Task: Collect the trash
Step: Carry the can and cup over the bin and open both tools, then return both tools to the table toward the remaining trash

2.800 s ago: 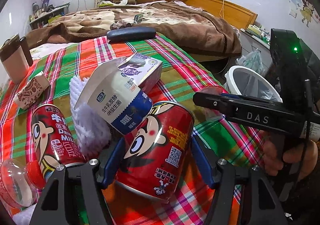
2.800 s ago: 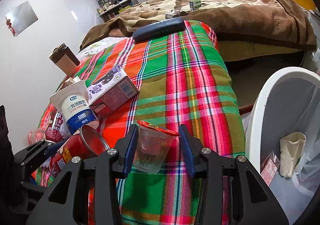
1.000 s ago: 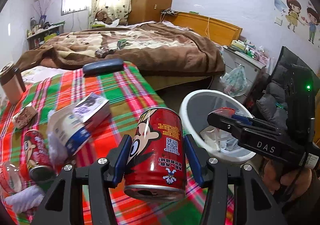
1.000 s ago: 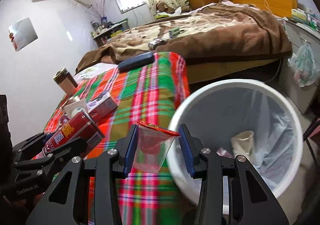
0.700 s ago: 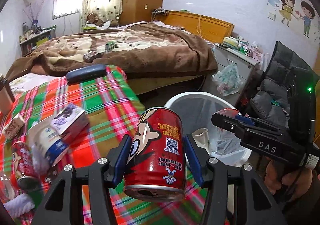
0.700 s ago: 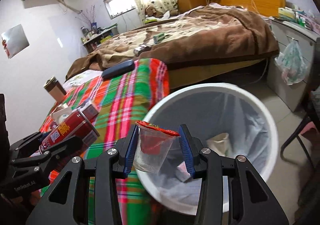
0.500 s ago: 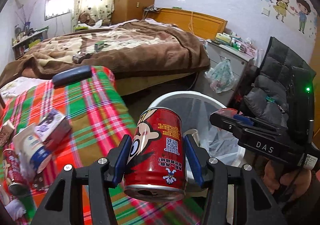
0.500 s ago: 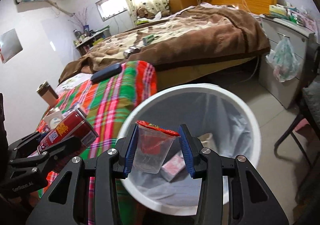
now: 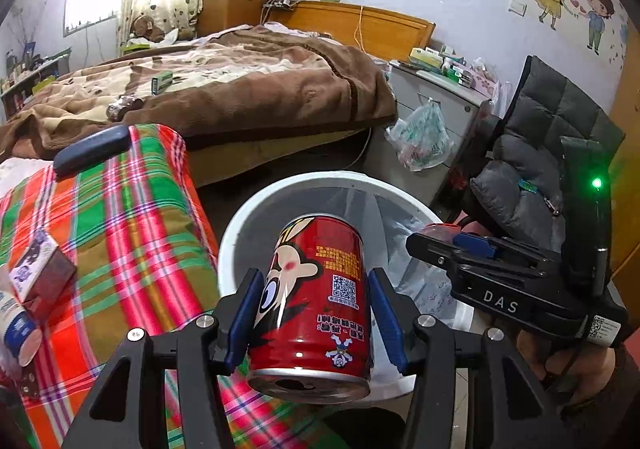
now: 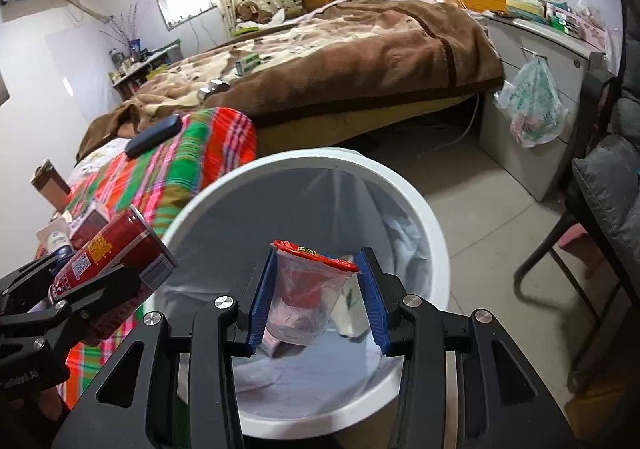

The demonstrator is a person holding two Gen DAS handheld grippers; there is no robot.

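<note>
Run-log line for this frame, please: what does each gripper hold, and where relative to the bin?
left gripper: shut on red can | right gripper: shut on clear cup | both over white bin | nothing released

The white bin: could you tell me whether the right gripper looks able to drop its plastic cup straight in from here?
Probably yes. The right gripper holds the plastic cup over the open mouth of the white bin, and nothing lies between them. The red can sits off to the left.
</note>
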